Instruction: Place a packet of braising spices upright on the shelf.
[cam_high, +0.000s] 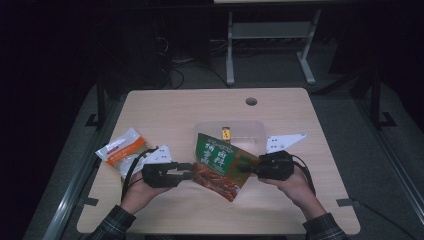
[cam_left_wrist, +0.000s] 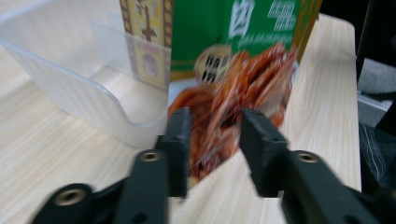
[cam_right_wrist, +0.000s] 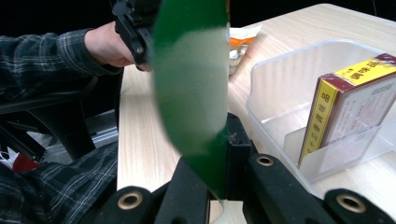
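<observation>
A green and red snack pouch hangs between my two grippers, just in front of a clear plastic container. My right gripper is shut on the pouch's green edge, and its jaws pinch the film. My left gripper stands open at the pouch's red lower corner. That corner lies between the jaws with a gap on one side. A yellow box stands upright inside the container.
An orange and white packet lies on the table to the left of my left hand. The wooden table has a round cable hole at the back. Dark floor and a metal frame lie beyond.
</observation>
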